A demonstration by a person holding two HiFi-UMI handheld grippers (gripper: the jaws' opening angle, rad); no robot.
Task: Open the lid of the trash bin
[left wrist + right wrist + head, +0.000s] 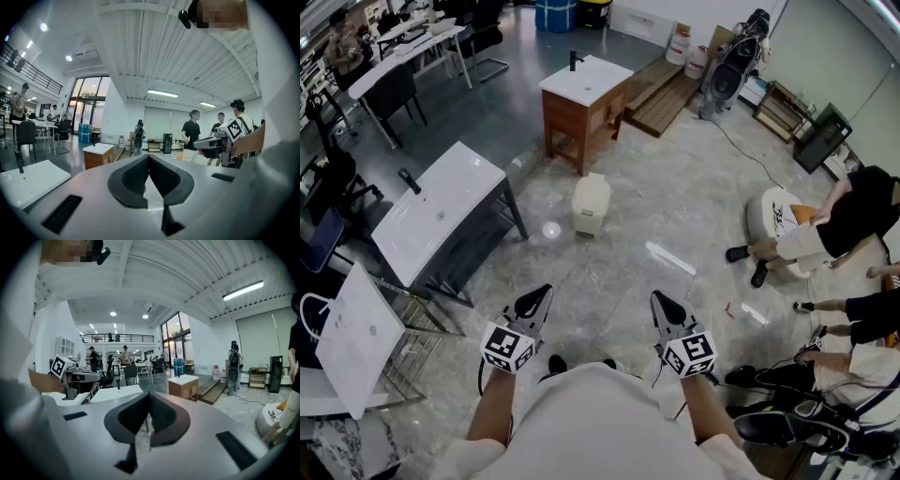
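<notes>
Head view alone shows the trash bin (591, 206), its lid (592, 184) shut

Both forearms (492, 412) are extended forward, roughly parallel. Left gripper (536, 302) and right gripper (666, 307) are level with each other, well apart and pointing ahead. On both, the jaws are closed tip to tip with nothing between them.

Left gripper (149, 157), fingers (133, 180) together at the tips, empty.

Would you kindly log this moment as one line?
stage: not started | bin: lid shut | left gripper: shut, empty | right gripper: shut, empty
</notes>
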